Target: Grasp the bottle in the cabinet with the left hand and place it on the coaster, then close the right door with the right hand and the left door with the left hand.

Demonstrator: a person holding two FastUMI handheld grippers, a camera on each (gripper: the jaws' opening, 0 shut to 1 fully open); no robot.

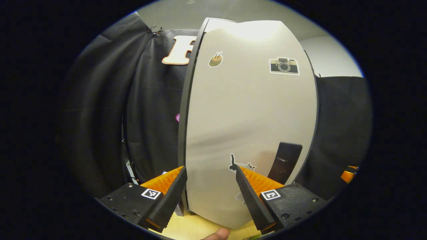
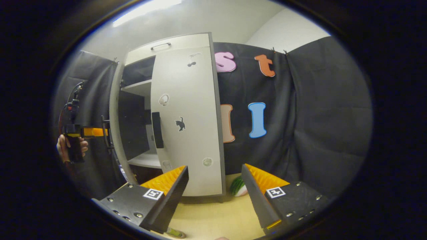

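The left hand-held gripper (image 1: 210,191) is spread wide and holds nothing. In the left gripper view it faces the outer face of the left door (image 1: 250,133), which stands close ahead; the door's dark edge runs between the two fingers. The pale door face carries a camera sticker (image 1: 284,65), a small brown sticker (image 1: 215,60) and a cat sticker (image 1: 241,164) low down. A dark handle (image 1: 284,162) sits near the door's lower right edge. A strip of light wooden counter (image 1: 190,228) shows below the door.

The right hand-held gripper (image 2: 215,191) is likewise spread wide and empty. In the right gripper view it looks at the cabinet (image 2: 133,110) from farther off. The right door (image 2: 186,126) lies flat across the right half of the cabinet front, with a dark handle (image 2: 157,129) on its left edge and a cat sticker (image 2: 180,124). To its left the cabinet interior is exposed, with white shelves (image 2: 140,87) visible. The left hand-held gripper appears at far left of this view, held by a hand (image 2: 63,146) beside the cabinet.

A green striped object (image 2: 237,186) rests on the counter at the cabinet's right foot. Whether the bottle stands on the coaster cannot be told. Black cloth (image 2: 317,126) lines the booth behind, under a pale ceiling.
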